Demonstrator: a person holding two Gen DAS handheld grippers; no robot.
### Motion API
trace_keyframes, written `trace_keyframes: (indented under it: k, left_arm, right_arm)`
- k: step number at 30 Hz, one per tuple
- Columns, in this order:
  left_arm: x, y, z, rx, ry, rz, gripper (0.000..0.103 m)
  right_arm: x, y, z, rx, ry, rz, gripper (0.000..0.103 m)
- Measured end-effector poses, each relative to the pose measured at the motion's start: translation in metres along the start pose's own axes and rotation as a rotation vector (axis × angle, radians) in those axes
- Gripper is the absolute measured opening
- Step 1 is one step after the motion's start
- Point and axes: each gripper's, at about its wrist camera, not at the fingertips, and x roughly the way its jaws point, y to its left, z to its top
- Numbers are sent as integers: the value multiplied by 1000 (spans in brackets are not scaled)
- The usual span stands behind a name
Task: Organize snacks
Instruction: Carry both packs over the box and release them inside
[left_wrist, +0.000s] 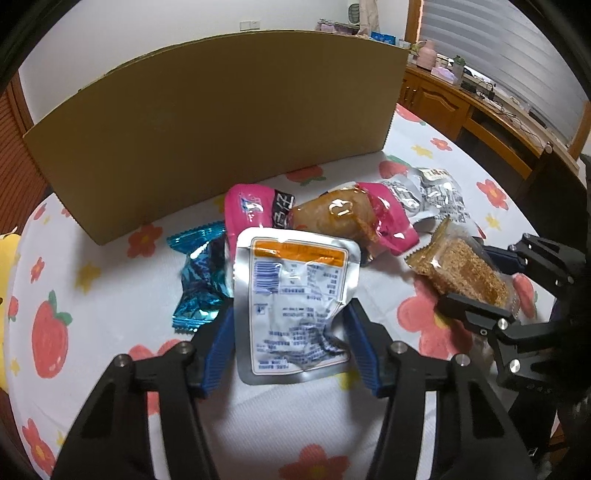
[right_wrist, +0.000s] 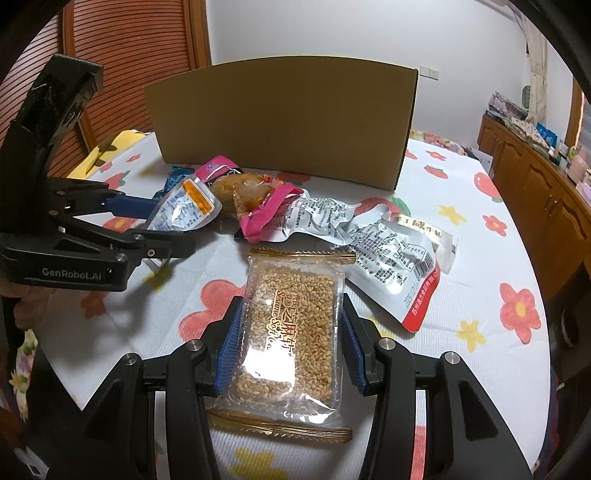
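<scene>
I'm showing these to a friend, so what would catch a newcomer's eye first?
Probably the two packets being gripped: the left gripper closed on a silver foil pouch, the right gripper closed on a clear sesame cake pack. Behind them, a tall cardboard box stands on the strawberry-print tablecloth, with a pink-wrapped snack in the loose pile.

A cardboard box (right_wrist: 284, 122) stands at the back of the table (right_wrist: 480, 258); before it lie a chicken-leg pack (right_wrist: 255, 199), a foil pouch (left_wrist: 295, 302) to its left and a sesame cake (right_wrist: 291, 332) nearest, with a crumpled packet (right_wrist: 391, 254) to its right
</scene>
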Motion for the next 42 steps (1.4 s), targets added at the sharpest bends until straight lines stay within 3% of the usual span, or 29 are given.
trace_keyframes:
  k: [15, 22, 42]
  left_arm:
    - [-51, -11, -17, 26, -157, 14, 56]
    - [-65, -10, -15, 11, -214, 8, 56]
    - [-85, 23, 5, -65, -346, 29, 56]
  right_arm:
    - [-1, 0, 1, 8, -4, -1, 47]
    - [-7, -7, 1, 40, -1, 48, 44]
    - [-47, -12, 33, 22, -111, 57, 44]
